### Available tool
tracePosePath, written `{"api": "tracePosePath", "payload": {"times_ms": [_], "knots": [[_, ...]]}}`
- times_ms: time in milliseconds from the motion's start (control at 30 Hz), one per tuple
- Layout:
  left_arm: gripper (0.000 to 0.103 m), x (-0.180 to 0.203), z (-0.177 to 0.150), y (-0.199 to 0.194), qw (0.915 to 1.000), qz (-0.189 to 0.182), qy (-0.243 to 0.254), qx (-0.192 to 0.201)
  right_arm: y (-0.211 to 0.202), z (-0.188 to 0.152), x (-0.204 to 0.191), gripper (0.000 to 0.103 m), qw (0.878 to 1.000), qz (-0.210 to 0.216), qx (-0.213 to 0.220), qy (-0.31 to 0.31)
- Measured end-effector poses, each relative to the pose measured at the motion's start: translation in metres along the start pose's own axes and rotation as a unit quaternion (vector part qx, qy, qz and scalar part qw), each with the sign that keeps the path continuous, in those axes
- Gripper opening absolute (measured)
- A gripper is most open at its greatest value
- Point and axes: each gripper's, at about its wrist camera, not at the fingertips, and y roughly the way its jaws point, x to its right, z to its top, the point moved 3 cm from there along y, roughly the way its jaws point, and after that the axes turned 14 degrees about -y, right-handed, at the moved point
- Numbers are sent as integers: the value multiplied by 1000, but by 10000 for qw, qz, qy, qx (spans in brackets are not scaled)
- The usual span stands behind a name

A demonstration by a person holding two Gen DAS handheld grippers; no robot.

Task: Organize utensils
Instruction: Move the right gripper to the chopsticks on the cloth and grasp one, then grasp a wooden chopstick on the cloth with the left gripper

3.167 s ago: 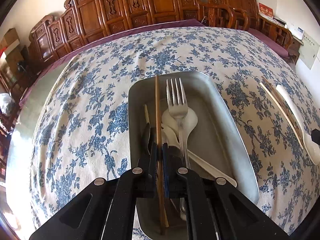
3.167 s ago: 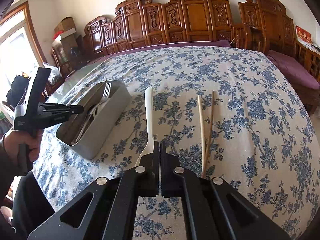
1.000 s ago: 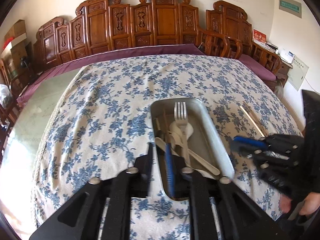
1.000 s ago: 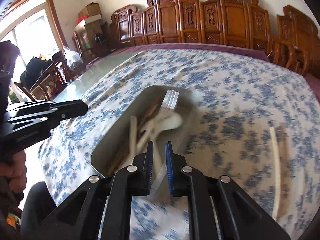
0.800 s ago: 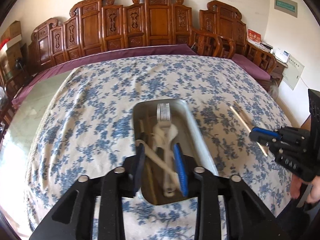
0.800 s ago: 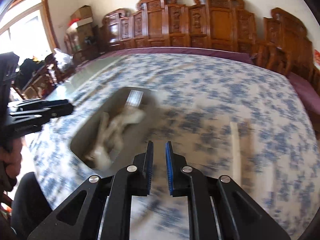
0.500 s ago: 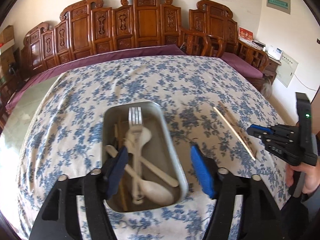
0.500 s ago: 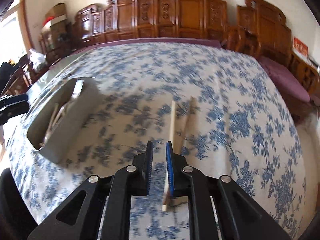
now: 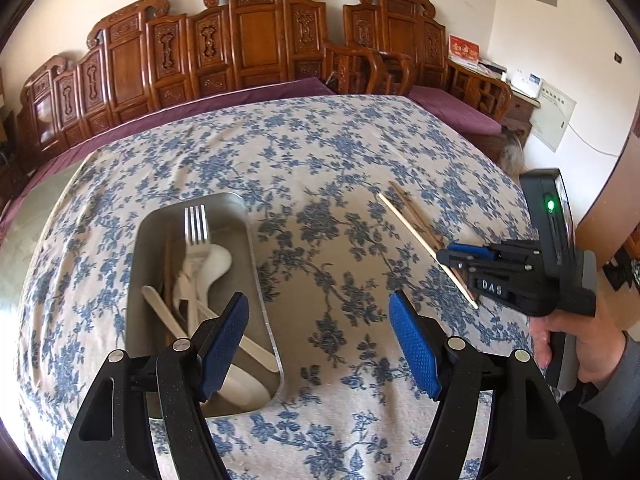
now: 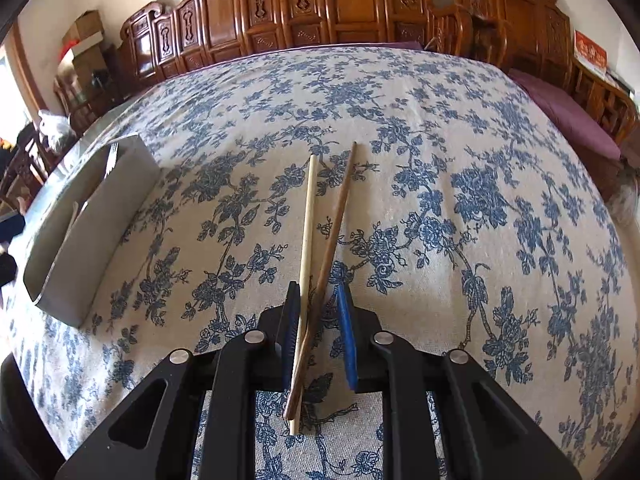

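Room: carved wooden chairs (image 9: 256,44) line a pale wall behind a wide table.
Table: blue floral tablecloth (image 9: 320,152) covers nearly the whole surface.
Tray: metal tray (image 9: 256,240) sits on the person's left side of the cloth; it holds a fork (image 9: 196,228), white spoons (image 9: 216,260) and at least 1 brown chopstick.
Loose utensils: 2 chopsticks, 1 pale chopstick (image 10: 307,220) and 1 brown chopstick (image 10: 336,220), lie on the cloth well apart from the tray, crossing at their near ends.
Left gripper: left gripper (image 9: 320,336) hovers with its jaws spread wide and empty, 1 blue pad over the tray's near right corner.
Right gripper: right gripper (image 10: 318,336) is low at the cloth, jaws partly parted around the near ends of both chopsticks; neither pad clearly presses them yet.
Step in hand, as a judgement: grasping the pair. Closing squarely at the crossing should catch both sticks; a skewed squeeze may flick 1 away, so lift level and carry them lengthwise into the tray.
Left view only: tray contents, and the right gripper's body held in a hand (image 9: 580,344).
Right view only: exact fit of the sticks between the pads; here the tray (image 10: 100,208) shows mostly its outer wall.
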Motion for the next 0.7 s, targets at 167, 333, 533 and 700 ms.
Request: {"api": "tracePosePath", "payload": {"times_ms": [167, 333, 533, 700], "knots": [[69, 11, -3, 5, 9999, 2, 134, -59, -1, -2, 4, 8, 9999, 110, -12, 127], [69, 20, -2, 12, 9998, 10, 162, -102, -6, -3, 7, 5, 9999, 73, -5, 88], [69, 37, 0, 24, 9996, 13, 250, -135, -17, -6, 21, 5, 9997, -189, 137, -32], [69, 57, 3, 43, 9994, -28, 317, -167, -22, -11, 39, 5, 9995, -286, 167, 14]]}}
